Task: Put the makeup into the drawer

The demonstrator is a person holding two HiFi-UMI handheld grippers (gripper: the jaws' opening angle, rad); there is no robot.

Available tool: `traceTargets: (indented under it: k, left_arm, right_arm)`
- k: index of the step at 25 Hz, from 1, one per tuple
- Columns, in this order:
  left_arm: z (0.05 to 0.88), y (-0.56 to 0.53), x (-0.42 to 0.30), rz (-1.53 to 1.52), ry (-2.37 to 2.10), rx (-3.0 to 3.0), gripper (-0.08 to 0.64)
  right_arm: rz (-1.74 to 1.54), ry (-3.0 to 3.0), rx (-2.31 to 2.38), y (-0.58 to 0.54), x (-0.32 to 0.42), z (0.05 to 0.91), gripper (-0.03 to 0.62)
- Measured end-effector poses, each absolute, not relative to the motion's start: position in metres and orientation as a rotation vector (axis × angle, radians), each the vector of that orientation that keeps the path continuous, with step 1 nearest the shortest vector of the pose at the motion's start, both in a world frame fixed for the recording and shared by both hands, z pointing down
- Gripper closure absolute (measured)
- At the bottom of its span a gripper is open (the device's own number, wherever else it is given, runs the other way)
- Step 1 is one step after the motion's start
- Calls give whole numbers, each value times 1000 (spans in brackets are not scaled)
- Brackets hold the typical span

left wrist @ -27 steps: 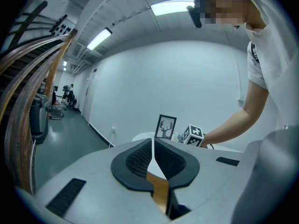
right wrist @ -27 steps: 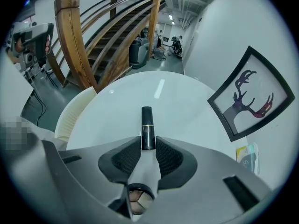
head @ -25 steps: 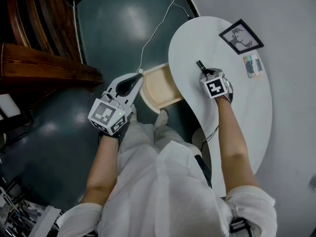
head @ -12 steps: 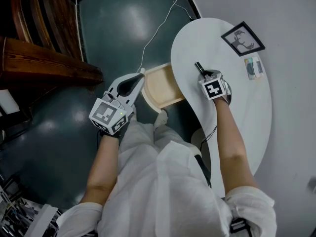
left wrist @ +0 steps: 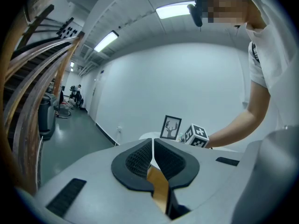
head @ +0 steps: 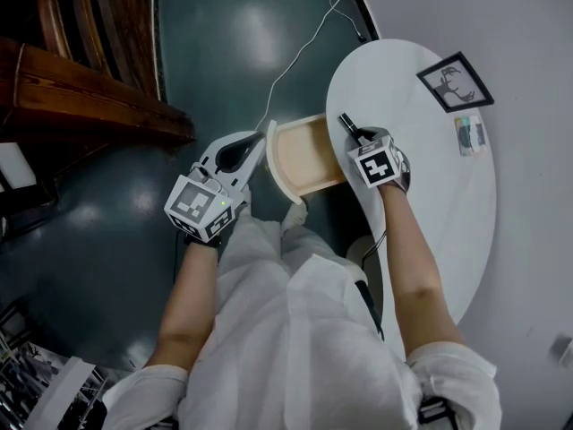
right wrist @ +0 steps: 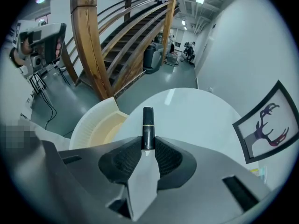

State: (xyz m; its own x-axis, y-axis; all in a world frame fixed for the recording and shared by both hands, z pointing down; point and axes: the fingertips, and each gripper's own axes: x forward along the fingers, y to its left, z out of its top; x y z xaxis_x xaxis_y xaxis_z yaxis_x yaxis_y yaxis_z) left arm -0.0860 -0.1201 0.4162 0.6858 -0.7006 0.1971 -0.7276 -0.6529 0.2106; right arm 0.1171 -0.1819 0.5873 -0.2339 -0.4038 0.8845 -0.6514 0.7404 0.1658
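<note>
Right gripper [right wrist: 148, 146] clamped on black makeup tube [right wrist: 147, 122] by table [head: 421, 177] edge, left gripper [left wrist: 152, 146] pinching drawer [head: 273, 150] front

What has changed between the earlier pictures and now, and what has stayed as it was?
The right gripper, shut on the black lipstick tube, has moved left across the white table to its edge by the open drawer. Nothing was taken hold of or let go. The left gripper stays shut on the drawer's front, the drawer stays open, and the deer picture has not moved.
</note>
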Motion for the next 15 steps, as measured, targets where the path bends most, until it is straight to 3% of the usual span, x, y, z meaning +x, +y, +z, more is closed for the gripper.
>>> traceTargets:
  k: [15]
  left_arm:
    - [425,-116,-120,136,-1190,2582,534]
  right_arm:
    - [434,-1943,812,-153,25,596,506]
